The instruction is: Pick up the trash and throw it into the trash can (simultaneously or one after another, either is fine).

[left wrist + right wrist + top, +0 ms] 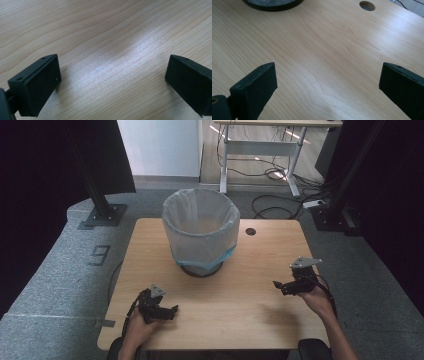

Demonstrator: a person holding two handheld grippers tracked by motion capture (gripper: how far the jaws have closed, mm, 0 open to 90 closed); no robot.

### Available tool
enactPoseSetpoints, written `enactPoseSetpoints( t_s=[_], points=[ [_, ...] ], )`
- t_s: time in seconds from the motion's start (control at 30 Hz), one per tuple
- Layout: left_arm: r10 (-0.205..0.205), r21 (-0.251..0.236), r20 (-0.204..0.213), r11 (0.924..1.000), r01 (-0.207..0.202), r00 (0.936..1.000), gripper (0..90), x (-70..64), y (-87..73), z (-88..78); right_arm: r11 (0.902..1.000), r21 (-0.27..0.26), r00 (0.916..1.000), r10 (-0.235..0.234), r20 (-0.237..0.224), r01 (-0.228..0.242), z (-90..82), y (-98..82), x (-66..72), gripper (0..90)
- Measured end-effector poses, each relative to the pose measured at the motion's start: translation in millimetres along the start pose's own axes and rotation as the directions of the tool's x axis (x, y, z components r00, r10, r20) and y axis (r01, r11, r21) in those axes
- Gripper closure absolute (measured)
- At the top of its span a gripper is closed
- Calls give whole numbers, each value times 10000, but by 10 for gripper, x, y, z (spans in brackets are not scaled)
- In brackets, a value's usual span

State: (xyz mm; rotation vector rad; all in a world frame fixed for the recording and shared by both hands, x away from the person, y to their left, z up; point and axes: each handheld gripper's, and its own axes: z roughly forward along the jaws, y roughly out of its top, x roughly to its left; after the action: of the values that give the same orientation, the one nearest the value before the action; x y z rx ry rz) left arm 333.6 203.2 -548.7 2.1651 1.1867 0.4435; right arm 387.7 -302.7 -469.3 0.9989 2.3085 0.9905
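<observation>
A waste bin (201,229) lined with a translucent bag stands on the wooden table (240,305), toward its far middle. Its dark base (273,5) shows at the top of the right gripper view. My left gripper (172,310) rests low at the near left of the table, held by a hand. Its jaws stand wide apart over bare wood (112,72), so it is open. My right gripper (278,285) hovers at the near right, pointing left. It is open too, with bare wood between its jaws (327,82).
A round cable hole (250,231) sits in the table right of the bin. Grey carpet surrounds the table. A black stand base (105,215) is at the far left, another (332,215) at the far right, with cables and a desk frame (260,150) behind.
</observation>
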Motion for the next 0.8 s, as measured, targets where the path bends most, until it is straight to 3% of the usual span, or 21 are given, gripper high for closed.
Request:
enactPoseSetpoints(
  t_s=[0.6, 0.8],
  points=[
    [4, -3, -3, 10000, -4, 10000, 0, 0, 0, 0, 9986, 501, 9998, -186, -5, 186, 275, -298, 205, 16],
    [1, -2, -2, 10000, -1, 10000, 0, 0, 0, 0, 9950, 923, 9993, -380, -1, 378, 386, -408, 294, 17]
  ],
)
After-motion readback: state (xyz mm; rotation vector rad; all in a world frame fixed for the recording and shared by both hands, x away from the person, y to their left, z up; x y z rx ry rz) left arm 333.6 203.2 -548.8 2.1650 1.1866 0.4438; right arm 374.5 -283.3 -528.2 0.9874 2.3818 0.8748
